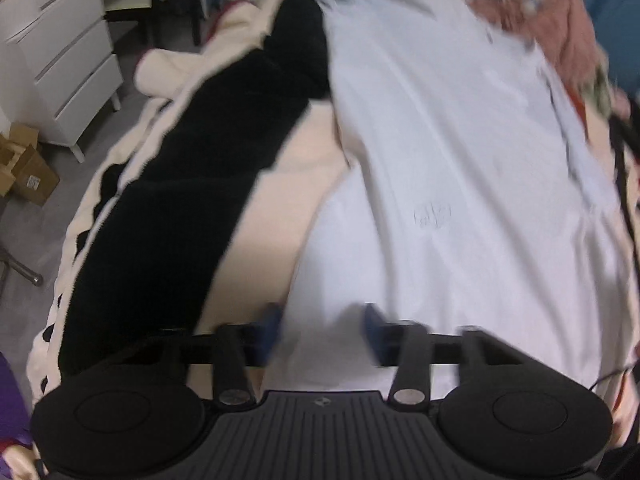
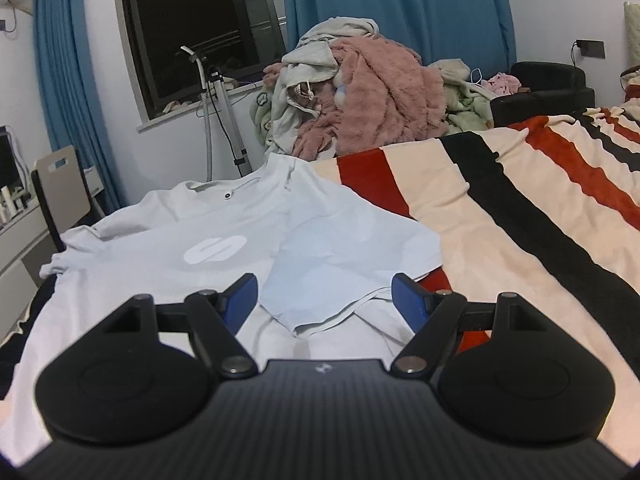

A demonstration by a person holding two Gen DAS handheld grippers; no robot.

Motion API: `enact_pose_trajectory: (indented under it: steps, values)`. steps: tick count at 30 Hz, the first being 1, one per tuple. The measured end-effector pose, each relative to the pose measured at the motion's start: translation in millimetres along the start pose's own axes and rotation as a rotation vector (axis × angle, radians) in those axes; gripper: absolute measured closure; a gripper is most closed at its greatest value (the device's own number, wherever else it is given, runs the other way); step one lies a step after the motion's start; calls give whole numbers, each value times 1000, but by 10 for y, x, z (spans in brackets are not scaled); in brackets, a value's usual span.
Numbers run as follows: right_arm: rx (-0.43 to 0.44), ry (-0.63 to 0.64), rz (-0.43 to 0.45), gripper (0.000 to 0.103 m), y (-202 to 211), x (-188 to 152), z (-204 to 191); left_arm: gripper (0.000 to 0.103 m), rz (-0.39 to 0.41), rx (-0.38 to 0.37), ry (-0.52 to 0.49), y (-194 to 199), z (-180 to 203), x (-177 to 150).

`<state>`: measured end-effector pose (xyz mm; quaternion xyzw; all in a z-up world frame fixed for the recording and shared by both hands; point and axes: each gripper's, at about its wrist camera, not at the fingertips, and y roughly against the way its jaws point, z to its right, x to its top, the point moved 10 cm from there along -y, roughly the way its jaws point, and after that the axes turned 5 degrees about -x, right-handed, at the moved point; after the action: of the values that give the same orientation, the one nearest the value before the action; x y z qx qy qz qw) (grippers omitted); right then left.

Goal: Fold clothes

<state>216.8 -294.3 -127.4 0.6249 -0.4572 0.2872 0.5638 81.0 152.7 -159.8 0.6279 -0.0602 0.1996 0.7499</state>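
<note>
A pale blue T-shirt (image 2: pixel 168 264) with a white logo lies spread on the striped blanket (image 2: pixel 500 224) of the bed. Its right sleeve (image 2: pixel 340 272) is folded in over the body. My right gripper (image 2: pixel 326 296) is open just above that sleeve's hem, holding nothing. In the blurred left wrist view the same shirt (image 1: pixel 440 168) fills the right side. My left gripper (image 1: pixel 324 328) is open with the shirt's lower edge between its blue fingers (image 1: pixel 272 328), not clamped.
A pile of clothes with a pink fleece (image 2: pixel 384 108) sits at the far end of the bed. A chair (image 2: pixel 60 192), a steamer stand (image 2: pixel 224 120) and a white dresser (image 1: pixel 68 64) stand left of the bed. Cardboard boxes (image 1: pixel 24 164) lie on the floor.
</note>
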Motion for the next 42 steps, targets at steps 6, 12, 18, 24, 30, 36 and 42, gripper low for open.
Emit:
enact_pose_trajectory:
  steps: [6,12,18,24,30,36,42]
  values:
    - [5,3,16,28,90,35,6,99,-41,81,-15,319,-103,-164]
    - [23,38,52,28,199,122,-79,99,-55,174,-39,406,-188,-314]
    - [45,80,58,28,314,133,-175,51,107,196,-94,555,114,-174]
    - [57,100,99,28,490,217,-190,30,396,140,-142,679,760,333]
    - [63,117,143,28,667,306,-193,19,629,3,-241,790,1671,702]
    - [37,103,183,28,760,322,-130,6,779,-61,-237,623,1871,818]
    - [22,131,186,28,502,253,-263,5,717,-102,-192,244,1672,826]
